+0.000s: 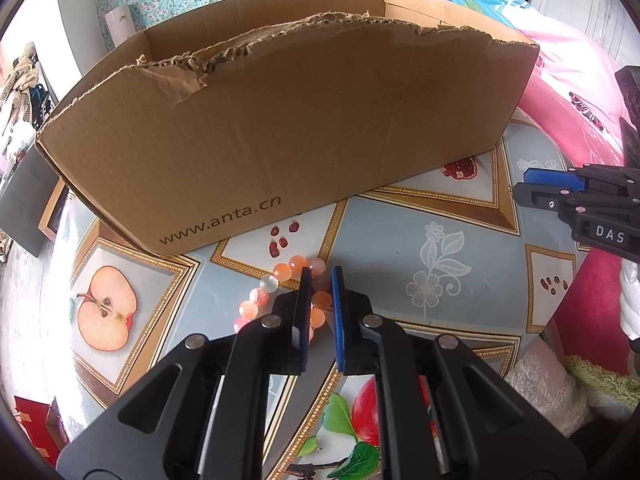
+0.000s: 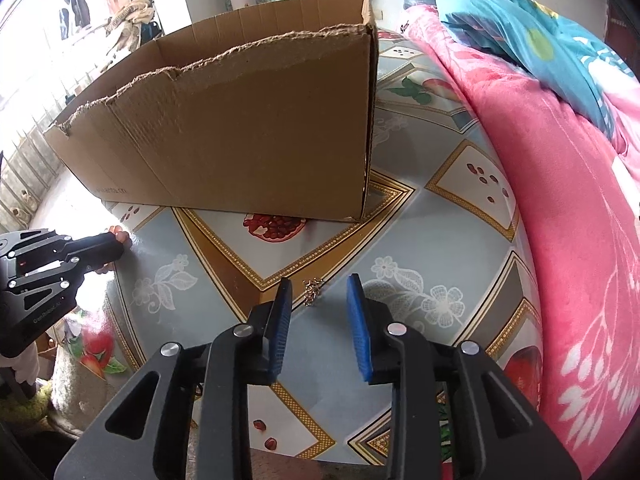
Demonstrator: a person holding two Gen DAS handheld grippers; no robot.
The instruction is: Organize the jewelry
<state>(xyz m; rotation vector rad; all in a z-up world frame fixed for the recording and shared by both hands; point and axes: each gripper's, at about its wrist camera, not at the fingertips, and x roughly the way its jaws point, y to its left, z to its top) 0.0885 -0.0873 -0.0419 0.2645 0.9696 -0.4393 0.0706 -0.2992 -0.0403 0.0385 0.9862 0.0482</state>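
My left gripper (image 1: 321, 276) sits low over the table (image 1: 384, 236), its jaws drawn narrow around one side of the bracelet (image 1: 280, 280): a few of the orange and pink beads lie between the two blue pads (image 1: 338, 312), and the rest of the loop curves away to the left of the jaws, flat on the table's cloth just in front of the box (image 1: 280, 128). Whether the pads actually press the beads I cannot tell; they are close on both sides. In the right wrist view my right gripper (image 2: 319, 282) has its jaws wide apart, holding nothing, and a small silvery trinket (image 2: 312, 291) lies on the table between the fingertips, nearer the left pad, touching neither. The trinket is too small to name with certainty. It sits well in front of the box, near the front right corner's side. The box itself is open-topped with a torn front edge, and stands on the table behind both pieces of jewelry. A pink blanket (image 2: 560, 200) lies to the right of the box, against the table's edge.
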